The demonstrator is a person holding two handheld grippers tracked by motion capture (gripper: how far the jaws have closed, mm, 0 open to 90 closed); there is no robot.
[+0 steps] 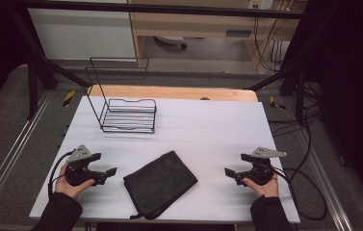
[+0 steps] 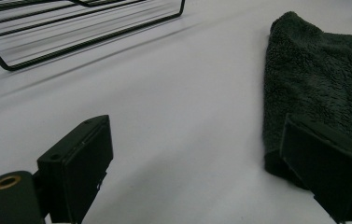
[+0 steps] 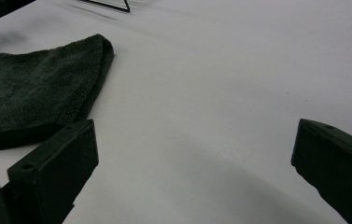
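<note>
While I watch from the high view, both of my grippers sit low over the white table top point(image 1: 208, 125), one at each side of a dark folded towel point(image 1: 160, 183) that lies flat near the front edge, turned at an angle to it. My left gripper point(image 1: 106, 174) is held in the left hand point(image 1: 71, 185), its jaws spread wide and pointing toward the towel's left corner, just beside it but with nothing between them. In the left gripper view the towel point(image 2: 320, 88) shows its fuzzy pile; the jaw on that side overlaps its near edge in the picture, and I cannot tell whether it touches. The other jaw stands over bare white surface.

My right gripper point(image 1: 231, 173), in the right hand point(image 1: 262, 185), also has its jaws released and wide apart, aimed leftward at the towel and clearly apart from it. In the right gripper view the towel point(image 3: 33, 88) lies beyond the jaw on that side, with bare table between the two jaws.

A black wire rack point(image 1: 127, 114) stands farther back on the left half of the table, well apart from the towel; its base shows at the top of the left gripper view point(image 2: 71, 28)
</note>
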